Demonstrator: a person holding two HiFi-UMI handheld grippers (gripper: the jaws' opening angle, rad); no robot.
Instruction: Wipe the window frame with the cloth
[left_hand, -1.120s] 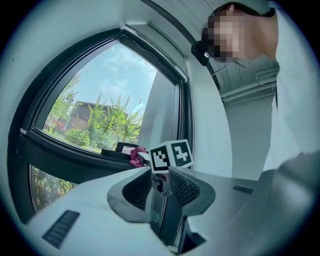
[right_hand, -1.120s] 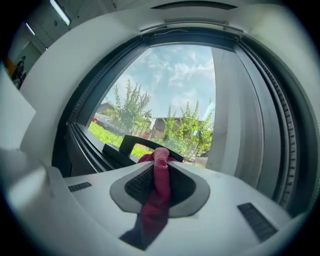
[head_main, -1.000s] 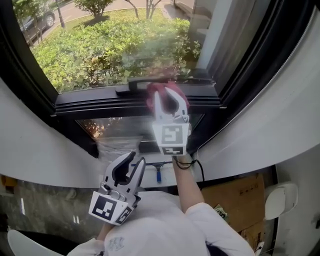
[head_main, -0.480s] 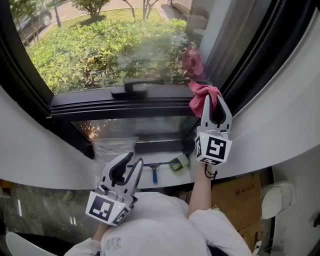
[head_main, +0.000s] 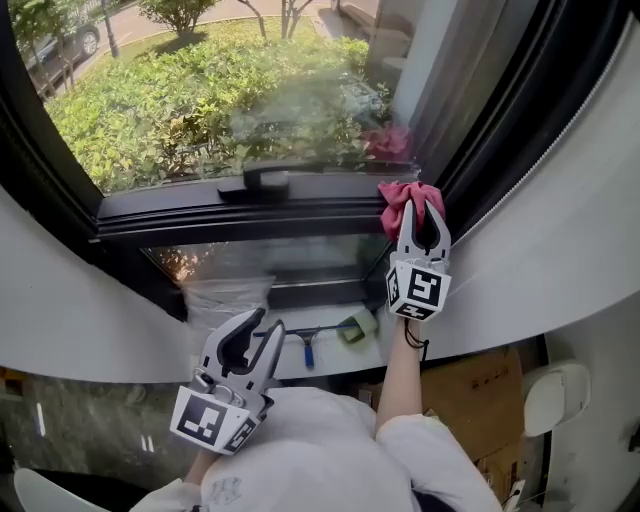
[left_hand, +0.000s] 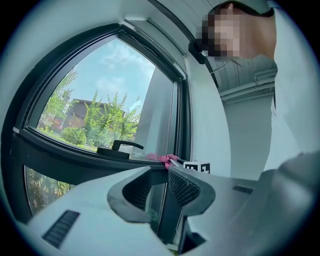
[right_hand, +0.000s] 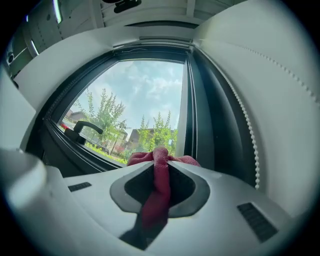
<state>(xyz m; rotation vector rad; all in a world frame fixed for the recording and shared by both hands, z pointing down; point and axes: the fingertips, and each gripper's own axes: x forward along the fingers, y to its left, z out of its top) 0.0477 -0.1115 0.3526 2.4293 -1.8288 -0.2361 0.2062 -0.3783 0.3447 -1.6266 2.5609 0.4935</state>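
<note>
A red cloth (head_main: 400, 196) lies pressed on the right end of the black horizontal window frame bar (head_main: 250, 215), in the corner by the upright frame. My right gripper (head_main: 422, 203) is shut on it, and a fold of the cloth (right_hand: 159, 185) hangs between the jaws of that gripper (right_hand: 161, 167). My left gripper (head_main: 268, 326) hangs low near my body, well below the frame, jaws slightly open and empty. From the left gripper (left_hand: 159, 172), the cloth (left_hand: 165, 158) shows far off on the bar.
A black window handle (head_main: 258, 180) sits on the bar left of the cloth. Below on the sill lie a squeegee (head_main: 310, 342) and a green sponge (head_main: 357, 325). A bead chain (right_hand: 247, 130) hangs by the right wall. A cardboard box (head_main: 480, 400) stands lower right.
My right gripper has slid the cloth rightwards along the bar, from beside the handle to the right corner. The left gripper has barely moved.
</note>
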